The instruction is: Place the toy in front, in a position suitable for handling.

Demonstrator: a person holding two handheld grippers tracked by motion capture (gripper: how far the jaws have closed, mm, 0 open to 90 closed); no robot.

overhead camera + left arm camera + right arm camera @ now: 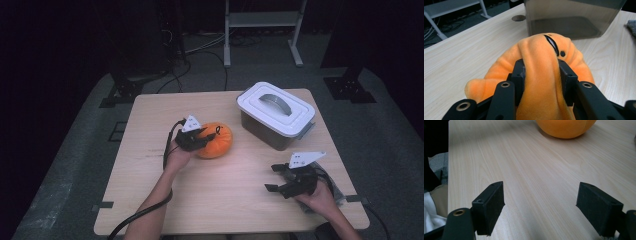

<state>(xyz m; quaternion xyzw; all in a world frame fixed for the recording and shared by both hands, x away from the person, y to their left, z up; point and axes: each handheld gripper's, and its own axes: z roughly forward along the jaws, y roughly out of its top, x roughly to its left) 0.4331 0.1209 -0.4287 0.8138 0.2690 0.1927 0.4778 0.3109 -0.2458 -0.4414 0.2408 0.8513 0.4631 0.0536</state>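
One plush pumpkin (216, 141), orange, is set mid-table (210, 200) and is pinched by the left gripper (196, 139), whose pads (520, 75) are pressed into its fabric. One lidded box (276, 116) is placed just beyond it. One right gripper (287, 179) is held well apart, jaws spread wide over bare wood.

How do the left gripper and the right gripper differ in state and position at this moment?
The left gripper is shut on the orange plush toy, pinching a fold of it; the right gripper is open with nothing between its pads. The left sits mid-table, the right near the table's front right edge. Both are hand-held.
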